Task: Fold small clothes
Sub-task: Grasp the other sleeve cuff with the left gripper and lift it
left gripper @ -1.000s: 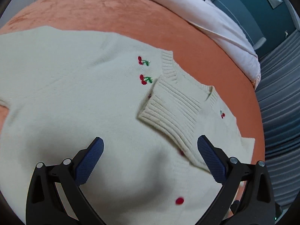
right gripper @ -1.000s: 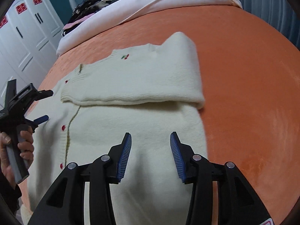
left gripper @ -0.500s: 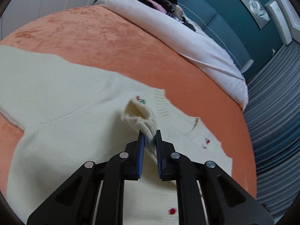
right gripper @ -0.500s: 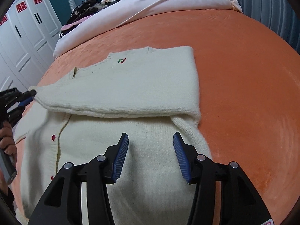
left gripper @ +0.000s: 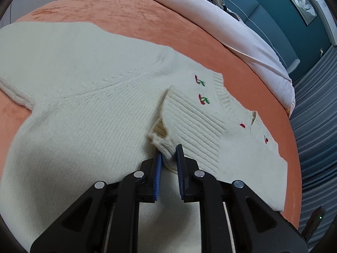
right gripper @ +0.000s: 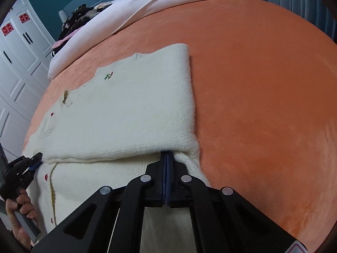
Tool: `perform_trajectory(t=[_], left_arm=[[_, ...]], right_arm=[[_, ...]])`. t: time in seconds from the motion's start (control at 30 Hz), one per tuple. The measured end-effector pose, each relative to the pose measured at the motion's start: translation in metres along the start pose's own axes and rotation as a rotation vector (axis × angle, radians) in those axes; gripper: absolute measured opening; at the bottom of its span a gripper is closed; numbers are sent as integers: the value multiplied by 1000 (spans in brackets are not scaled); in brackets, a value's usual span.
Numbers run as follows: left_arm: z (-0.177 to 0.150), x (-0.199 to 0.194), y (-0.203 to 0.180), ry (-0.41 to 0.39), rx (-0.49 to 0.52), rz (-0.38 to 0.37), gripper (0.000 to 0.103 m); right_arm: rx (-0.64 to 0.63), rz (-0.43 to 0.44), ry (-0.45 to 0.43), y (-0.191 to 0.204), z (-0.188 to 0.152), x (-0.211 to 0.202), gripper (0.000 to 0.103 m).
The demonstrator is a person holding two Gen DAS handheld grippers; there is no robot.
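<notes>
A cream knit cardigan (left gripper: 88, 105) with red buttons and cherry embroidery lies face up on the orange bedspread (left gripper: 130, 21). Its right sleeve (right gripper: 134, 113) is folded across the chest. My left gripper (left gripper: 169, 155) is shut on the ribbed cuff (left gripper: 166, 145) of that sleeve, over the cardigan's middle. It also shows at the left of the right wrist view (right gripper: 34, 160). My right gripper (right gripper: 166, 158) is shut at the lower edge of the folded sleeve near the armpit; the pads are pressed together and what they pinch is hidden.
A pale pink duvet (left gripper: 231, 31) and a pile of dark clothes (right gripper: 80, 19) lie along the head of the bed. White wardrobe doors (right gripper: 16, 63) stand at the left. A grey curtain (left gripper: 316, 105) hangs beyond the bed's far edge.
My left gripper has closed on the sleeve cuff, lifted it briefly, and now holds it low over the cardigan. My right gripper has moved forward to the sleeve fold and closed there.
</notes>
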State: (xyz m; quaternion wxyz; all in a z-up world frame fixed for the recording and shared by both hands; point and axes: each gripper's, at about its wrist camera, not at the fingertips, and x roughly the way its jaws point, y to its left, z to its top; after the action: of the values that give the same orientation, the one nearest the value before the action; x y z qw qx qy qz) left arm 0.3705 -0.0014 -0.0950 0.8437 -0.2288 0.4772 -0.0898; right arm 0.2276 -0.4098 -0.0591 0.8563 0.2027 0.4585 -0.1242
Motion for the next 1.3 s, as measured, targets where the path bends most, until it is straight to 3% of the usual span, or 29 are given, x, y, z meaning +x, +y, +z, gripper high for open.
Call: perform_trajectory(t=[0.1,0.17,0.23,0.27,0.3,0.37,0.57,0.7,0.73,0.8,0.87,0.9,0.97,1.03,1.17,1.3], left_arm=[[-3,-23,10,-16,-52,-38,17],[-2,-47,28,-52,-79,-43,42],[3,-74,58,-101,-126,0,61],[7,-87,78,-129,-157,30,67],[13,-100,102,-150,-196,55,69],[28,-123,152,-184,-285,106,75],[84,-162,298,-273,-535,268,77],[117,-167,336,-339,-621,292,76],[124,-164,335,-337,-620,314,73],[137,-155,333,-312,-598,349,53],[148,-151,329,-283,-579,370,12],[154,-151,324,-271,-566,341,11],[159,-171,305,-333,-513,326,11],[165,-191,266,-391,-391,299,10],[172,-230,147,-480,-131,159,10],[151,-245,19,-466,76,-64,11]], right_arm=[[-76,-65,-40,24,-19,-26,11],[-128,-76,-56,39,-39,-46,13],[-179,-94,-61,52,-64,-64,27],[-198,-102,-62,58,-76,-70,40],[-219,-108,-62,64,-90,-77,47],[-257,-121,-49,74,-113,-86,49],[-272,-99,46,100,-153,-96,52],[-241,-81,86,116,-161,-99,52],[-241,-81,88,120,-161,-100,53],[-249,-83,88,130,-160,-102,54],[-265,-86,84,137,-162,-104,54],[-271,-87,83,141,-162,-105,54],[-278,-81,83,144,-163,-106,55],[-281,-77,81,144,-164,-107,55],[-252,-64,66,135,-161,-111,55],[-194,-47,39,119,-154,-121,55]])
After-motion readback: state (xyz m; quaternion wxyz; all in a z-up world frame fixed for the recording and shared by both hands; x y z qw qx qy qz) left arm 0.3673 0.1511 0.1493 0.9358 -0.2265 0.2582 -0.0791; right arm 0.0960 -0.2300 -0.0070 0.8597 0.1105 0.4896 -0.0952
